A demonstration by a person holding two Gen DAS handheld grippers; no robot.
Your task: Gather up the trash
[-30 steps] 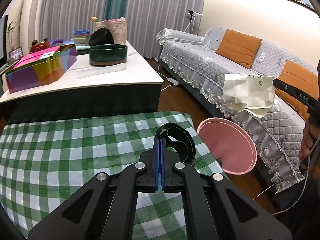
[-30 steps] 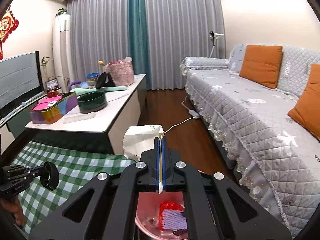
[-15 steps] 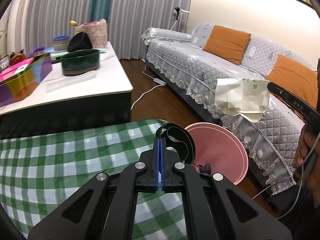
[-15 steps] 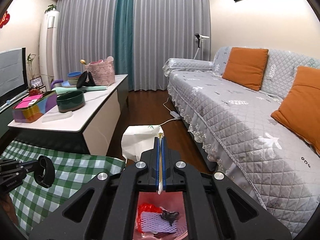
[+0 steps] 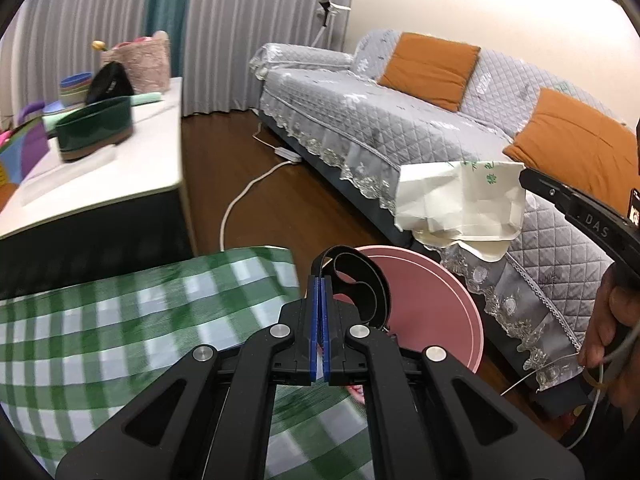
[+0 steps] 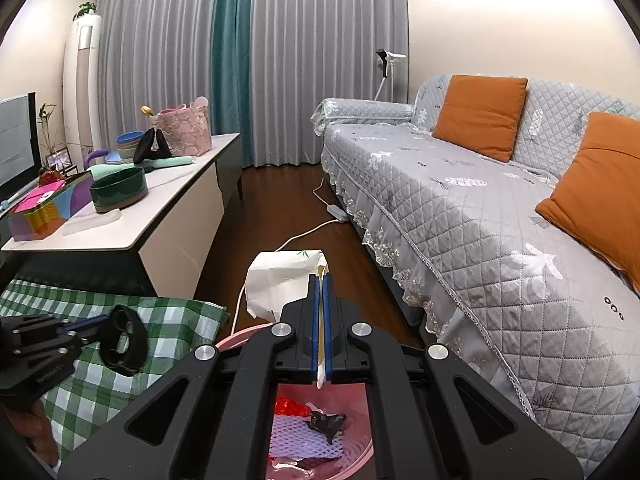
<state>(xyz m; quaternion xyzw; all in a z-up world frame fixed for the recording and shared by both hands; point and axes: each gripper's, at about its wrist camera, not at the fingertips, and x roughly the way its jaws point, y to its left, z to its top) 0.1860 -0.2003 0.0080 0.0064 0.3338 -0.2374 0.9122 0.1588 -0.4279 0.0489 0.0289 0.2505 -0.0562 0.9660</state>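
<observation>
At the far left we see the checked bench cloth (image 5: 120, 320), green and white, and beyond it the white bench (image 6: 168, 216) carrying a dark green bowl (image 6: 119, 190) and a colourful box (image 6: 48, 210). Over the cloth's right edge our left tool (image 5: 320, 280) is clamped tight on a curled black strap (image 5: 360, 276), which loops up and to the right of the blue pads, above the near rim of the pink bin (image 5: 432, 308). The bin stands on the wooden floor just beside the cloth; inside it we see red netting (image 6: 290, 406), a pale mesh piece (image 6: 304, 438) and a dark scrap (image 6: 324, 424). Above the bin, our right tool (image 6: 321, 280) is pinched narrow on a crumpled cream paper wrapper (image 6: 280, 280) that hangs in the air. To the right runs the grey quilted sofa (image 6: 460, 208) with its orange cushions (image 6: 480, 114).
</observation>
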